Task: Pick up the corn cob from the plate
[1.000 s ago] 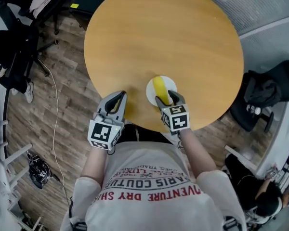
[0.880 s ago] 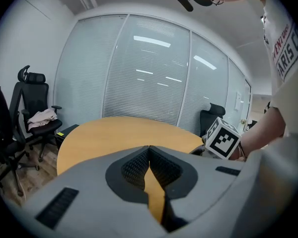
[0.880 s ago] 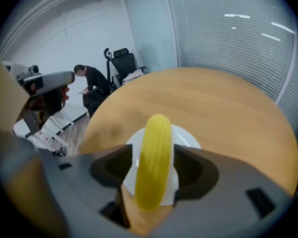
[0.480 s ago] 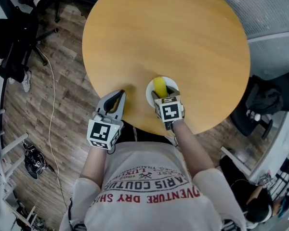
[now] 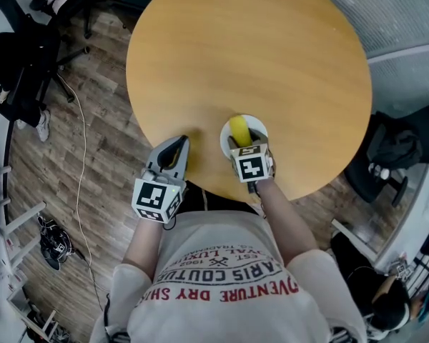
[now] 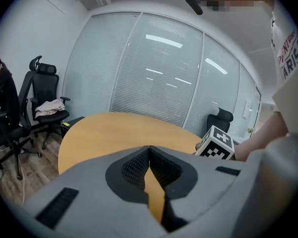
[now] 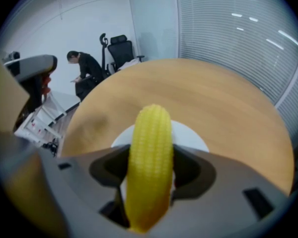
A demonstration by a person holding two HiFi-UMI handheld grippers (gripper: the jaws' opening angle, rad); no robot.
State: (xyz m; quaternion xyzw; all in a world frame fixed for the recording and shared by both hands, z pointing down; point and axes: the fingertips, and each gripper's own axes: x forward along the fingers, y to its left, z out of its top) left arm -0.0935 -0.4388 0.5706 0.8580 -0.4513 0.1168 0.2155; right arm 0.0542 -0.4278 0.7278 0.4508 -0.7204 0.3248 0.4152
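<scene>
A yellow corn cob (image 5: 238,128) lies on a small white plate (image 5: 258,126) near the front edge of the round wooden table (image 5: 250,48). My right gripper (image 5: 244,144) points steeply down over the cob's near end. In the right gripper view the corn cob (image 7: 150,152) runs lengthwise between the wide jaws of the right gripper (image 7: 149,171), with the plate (image 7: 189,136) under it. The jaws straddle the cob without visibly squeezing it. My left gripper (image 5: 179,141) hovers at the table's edge to the left, shut and empty; its tips (image 6: 149,149) meet.
Office chairs (image 5: 28,56) and cables stand on the wood floor at the left, another dark chair (image 5: 397,145) at the right. A seated person (image 7: 87,71) is far behind the table. The tabletop (image 6: 114,130) holds only the plate.
My right gripper has come down and forward over the cob's near end, so its marker cube now covers more of the plate. The left gripper has sunk slightly and stays shut.
</scene>
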